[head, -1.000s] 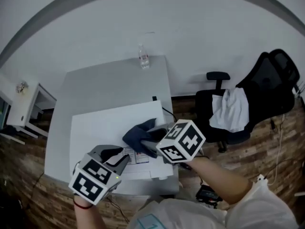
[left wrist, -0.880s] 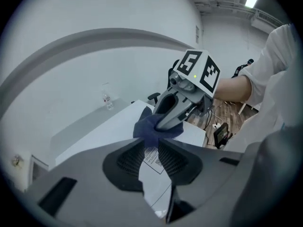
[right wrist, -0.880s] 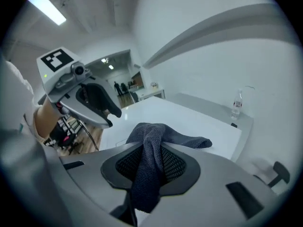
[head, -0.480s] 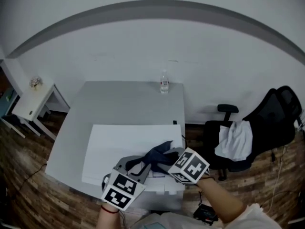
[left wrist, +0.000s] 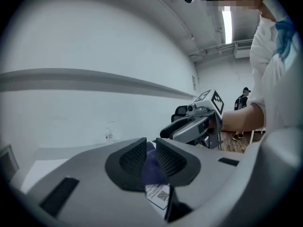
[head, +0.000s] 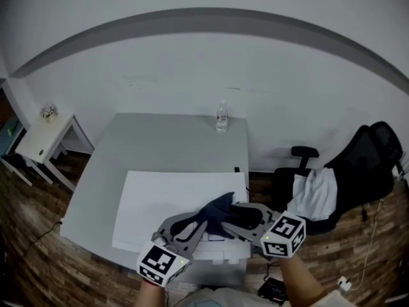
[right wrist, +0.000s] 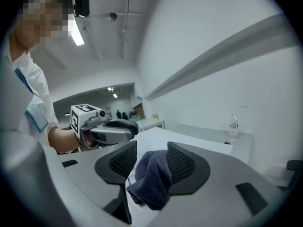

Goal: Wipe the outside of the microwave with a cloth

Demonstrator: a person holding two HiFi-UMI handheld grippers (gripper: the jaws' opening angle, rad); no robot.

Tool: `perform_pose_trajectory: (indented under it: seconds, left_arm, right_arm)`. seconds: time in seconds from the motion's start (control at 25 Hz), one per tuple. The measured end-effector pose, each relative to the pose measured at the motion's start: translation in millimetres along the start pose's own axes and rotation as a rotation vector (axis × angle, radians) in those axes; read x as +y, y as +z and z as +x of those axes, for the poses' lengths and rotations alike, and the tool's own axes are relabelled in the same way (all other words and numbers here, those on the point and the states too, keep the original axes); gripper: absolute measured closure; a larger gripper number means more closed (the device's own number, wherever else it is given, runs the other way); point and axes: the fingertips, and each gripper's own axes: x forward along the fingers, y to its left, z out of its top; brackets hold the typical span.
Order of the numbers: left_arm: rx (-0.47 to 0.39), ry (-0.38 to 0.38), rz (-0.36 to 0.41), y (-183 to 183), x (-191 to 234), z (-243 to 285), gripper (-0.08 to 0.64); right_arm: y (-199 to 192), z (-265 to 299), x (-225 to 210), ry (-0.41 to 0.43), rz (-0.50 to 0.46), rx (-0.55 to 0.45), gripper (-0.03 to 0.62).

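Cloth [head: 222, 211]: dark blue, bunched, slung between both grippers over the white microwave [head: 160, 203]. Left gripper [left wrist: 150, 157] has just been closing and pinches a fold. Right gripper [right wrist: 151, 161] has just been opening; the cloth droops between its jaws, touching one pad only.

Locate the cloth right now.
In the head view's lower centre, the cloth sits above the microwave's right side, pinched in the left gripper, which has just closed further, and loose between the right gripper's just-opened jaws.

White wall [head: 192, 69] with a grey band [head: 211, 19], wood floor [head: 377, 248] — black office chair [head: 374, 162] at right.
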Motion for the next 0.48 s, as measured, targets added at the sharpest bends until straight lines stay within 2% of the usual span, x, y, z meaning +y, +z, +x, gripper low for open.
perform_pose_trajectory:
  seconds: [0.12, 0.24, 0.32, 0.48]
  left_arm:
    - [-0.053, -0.032, -0.024, 6, -2, -1, 0.497]
    - [-0.091, -0.047, -0.028, 15, -6, -1, 0.497]
    - [-0.125, -0.039, -0.018, 19, -6, -3, 0.507]
    - [-0.157, -0.073, -0.012, 26, -9, -4, 0.508]
  right_arm:
    - [17, -13, 10, 0.027, -0.024, -0.121, 0.379]
    - [30, -22, 23, 0.053, -0.075, -0.199, 0.399]
    - [37, -26, 30, 0.061, -0.113, -0.240, 0.416]
    - [43, -30, 33, 0.050, -0.167, -0.267, 0.494]
